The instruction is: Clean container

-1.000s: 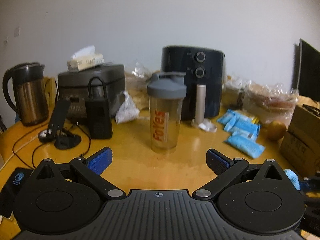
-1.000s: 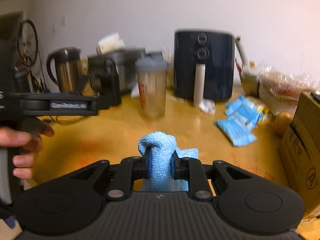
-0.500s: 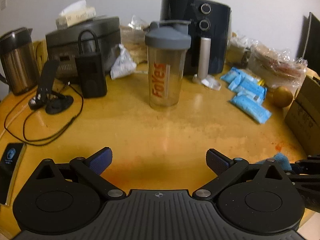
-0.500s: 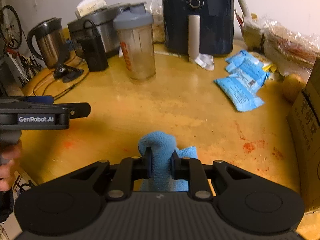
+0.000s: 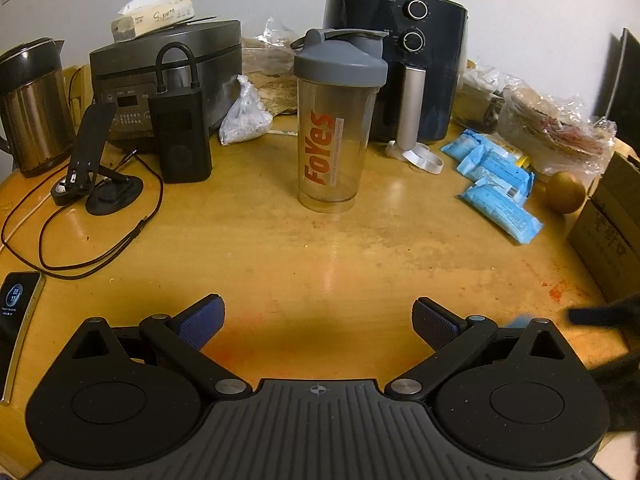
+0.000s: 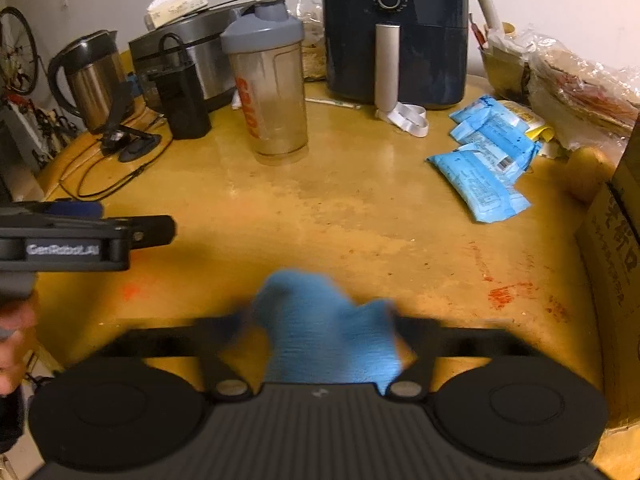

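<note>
Two grippers hang over the yellow wooden desk where we work. Our left gripper stands wide open with bare desk between its blue pads, and on its side, seen from the right wrist view, we read "GenRobot.AI" in white letters, somewhat blurred. Our right gripper has just been opening: its jaws are smeared by motion and spread wide, and the blue cloth sits between them, no longer pinched by the pads. The container we are to clean, a clear shaker bottle with a grey lid, stands upright near the middle of the desk, well apart from both grippers, with "FoYes" running up its side in orange letters. Behind it sits a dark air fryer with two dials, whose small markings we cannot read. To the left are a black inflator, a grey cooker bearing a tissue box with script we cannot make out, and a steel kettle. A phone at the left edge shows a lit screen with digits too small to be sure of. Blue snack packets lie to the right, beside a cardboard box with printed characters.
</note>
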Available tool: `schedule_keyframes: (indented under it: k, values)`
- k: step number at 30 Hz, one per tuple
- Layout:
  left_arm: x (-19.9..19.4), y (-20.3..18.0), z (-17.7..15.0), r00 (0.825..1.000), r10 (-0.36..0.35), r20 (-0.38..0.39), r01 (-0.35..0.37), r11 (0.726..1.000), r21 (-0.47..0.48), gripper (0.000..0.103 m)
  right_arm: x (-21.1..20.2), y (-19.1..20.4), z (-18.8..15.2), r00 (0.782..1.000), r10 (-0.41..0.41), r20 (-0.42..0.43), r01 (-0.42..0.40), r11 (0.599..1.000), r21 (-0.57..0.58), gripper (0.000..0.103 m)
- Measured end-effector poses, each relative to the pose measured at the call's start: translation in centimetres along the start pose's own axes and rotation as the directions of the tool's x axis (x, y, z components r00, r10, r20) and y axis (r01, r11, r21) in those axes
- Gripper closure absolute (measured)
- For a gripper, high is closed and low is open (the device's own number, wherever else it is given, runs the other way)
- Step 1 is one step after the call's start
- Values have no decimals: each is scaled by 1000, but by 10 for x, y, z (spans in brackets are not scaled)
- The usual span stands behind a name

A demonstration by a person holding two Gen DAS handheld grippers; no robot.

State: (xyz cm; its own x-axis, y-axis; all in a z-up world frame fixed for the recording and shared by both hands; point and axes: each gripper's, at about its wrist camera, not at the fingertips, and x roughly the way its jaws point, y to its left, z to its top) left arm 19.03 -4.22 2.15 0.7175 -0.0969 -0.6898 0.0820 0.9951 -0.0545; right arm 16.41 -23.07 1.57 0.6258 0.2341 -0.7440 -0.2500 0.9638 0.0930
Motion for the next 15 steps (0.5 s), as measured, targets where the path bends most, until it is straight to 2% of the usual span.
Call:
schedule_keyframes:
  k: [3,15]
  values:
    - [-1,1,0,1000,0,4,0,1000,1,0,5,2,0,998,-55,-21,55,998,-11,0]
    - [-1,2,0,1000,8,7,-8,1000,0,0,4,3,-1,999,-43,-19,42,999,-18,0]
